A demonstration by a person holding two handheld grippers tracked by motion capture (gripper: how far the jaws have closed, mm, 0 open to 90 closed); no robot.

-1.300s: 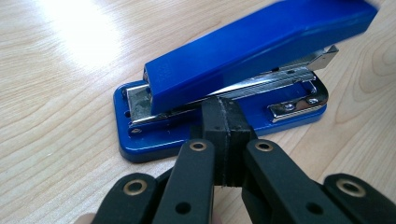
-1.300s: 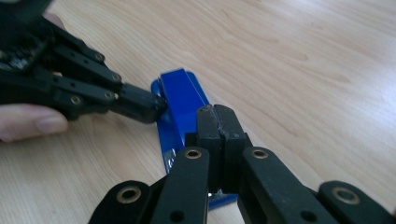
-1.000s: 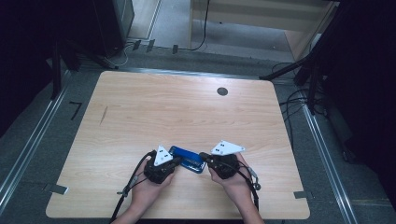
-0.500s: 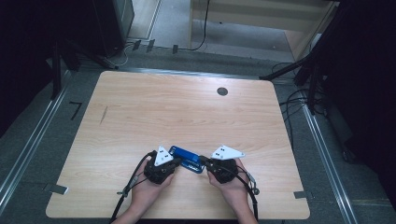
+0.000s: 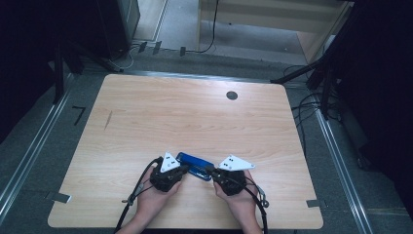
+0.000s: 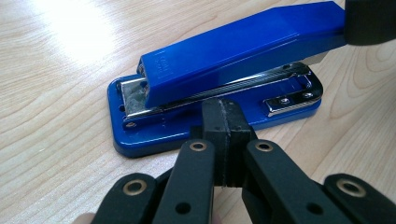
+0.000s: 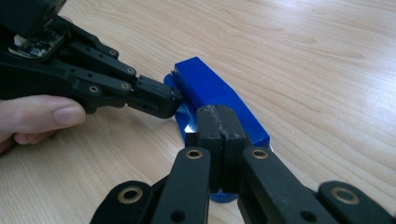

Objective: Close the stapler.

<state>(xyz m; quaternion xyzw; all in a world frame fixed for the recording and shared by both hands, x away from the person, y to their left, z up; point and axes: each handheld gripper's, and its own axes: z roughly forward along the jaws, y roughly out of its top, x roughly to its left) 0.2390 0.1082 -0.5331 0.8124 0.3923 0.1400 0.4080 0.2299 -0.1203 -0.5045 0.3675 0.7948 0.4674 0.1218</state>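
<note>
A blue stapler lies flat on the wooden table near its front edge, between my two grippers. My left gripper is shut with nothing in it, and its tip touches the side of the stapler at the base. My right gripper is also shut and empty. Its closed tip rests on the top of the stapler at the front end. In the right gripper view the left gripper comes in from the left against the stapler's side.
A small dark round grommet sits in the table's far right part. Cables and a metal rail run along the floor to the right. A wooden cabinet stands beyond the far edge.
My right gripper has shifted slightly toward the table's front edge, at the stapler's front end. The left gripper and the stapler have stayed put.
</note>
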